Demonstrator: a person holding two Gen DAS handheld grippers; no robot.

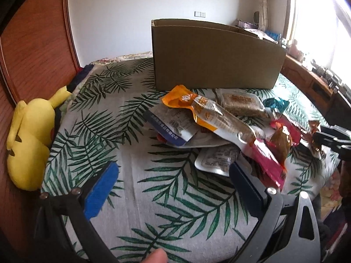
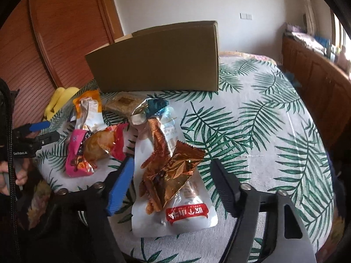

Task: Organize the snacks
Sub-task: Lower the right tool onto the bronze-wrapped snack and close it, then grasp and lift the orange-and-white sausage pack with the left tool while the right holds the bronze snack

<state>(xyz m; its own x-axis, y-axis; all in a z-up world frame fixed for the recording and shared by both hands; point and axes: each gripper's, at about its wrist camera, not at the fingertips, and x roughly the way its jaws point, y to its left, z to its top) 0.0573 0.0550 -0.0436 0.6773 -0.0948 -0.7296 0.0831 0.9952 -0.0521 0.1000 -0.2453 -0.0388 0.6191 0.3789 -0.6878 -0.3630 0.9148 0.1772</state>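
**Both tongs open over the snack heap**

My right gripper (image 2: 173, 183) sits low in the right wrist view, its jaws parted on either side of a crinkled copper foil wrapper (image 2: 175, 171); the blue pad and the black finger both stand clear of it, gripping nothing. That wrapper lies on a glossy white pouch with a red label (image 2: 175, 214). Up and left, a shiny pink-and-red packet (image 2: 94, 151) and a clear orange-edged sachet (image 2: 88, 111) crowd together. Behind them, at centre top, stands the plain brown cardboard box (image 2: 162, 61), matte and square-cornered.

My left gripper (image 1: 173, 179) hangs wide open at the bottom of its view, empty, above the leaf-printed cloth (image 1: 136, 153). A soft yellow plush toy (image 1: 28, 140) slumps at the left edge.
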